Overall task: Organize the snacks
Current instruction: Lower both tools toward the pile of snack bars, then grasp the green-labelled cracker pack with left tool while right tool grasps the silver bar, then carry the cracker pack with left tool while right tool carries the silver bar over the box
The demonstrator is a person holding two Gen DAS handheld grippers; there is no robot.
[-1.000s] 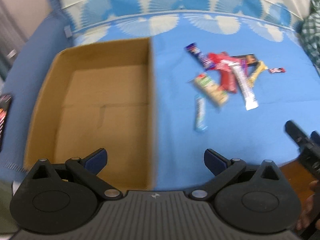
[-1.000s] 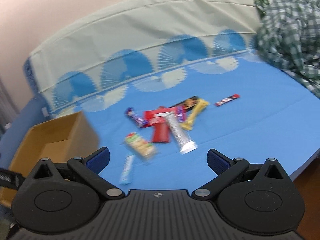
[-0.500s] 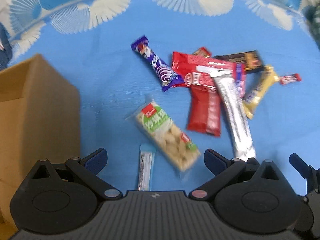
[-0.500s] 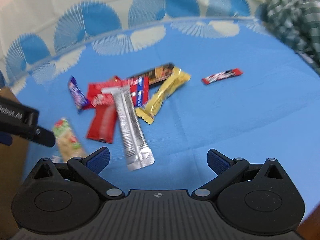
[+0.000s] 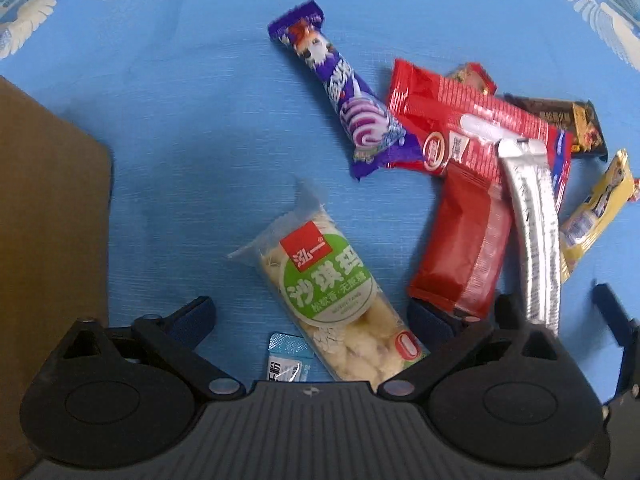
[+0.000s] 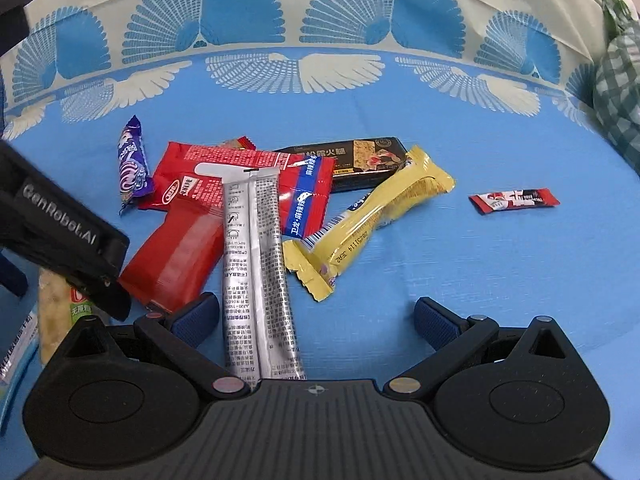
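Note:
Snacks lie loose on a blue cloth. My left gripper (image 5: pixel 314 314) is open, low over a clear pack with a green label (image 5: pixel 334 296) that lies between its fingers. A small blue sachet (image 5: pixel 288 364) lies under it. A purple bar (image 5: pixel 344 108), red packs (image 5: pixel 464 216) and a silver stick (image 5: pixel 534 232) lie ahead and to the right. My right gripper (image 6: pixel 316 318) is open and empty, with the silver stick (image 6: pixel 258 268) by its left finger and a yellow bar (image 6: pixel 376 208) ahead. The left gripper's body (image 6: pixel 60 236) shows at the left of the right wrist view.
A cardboard box (image 5: pixel 48 216) stands at the left edge of the left wrist view. A black bar (image 6: pixel 360 162) and a small red sachet (image 6: pixel 514 200) lie farther back. A green checked cloth (image 6: pixel 618 92) sits at the far right. A fan-patterned border (image 6: pixel 304 28) runs along the back.
Both grippers have moved forward and down toward the snack pile. The left one swung right, away from the box, and now straddles the green-label pack. Both stay open.

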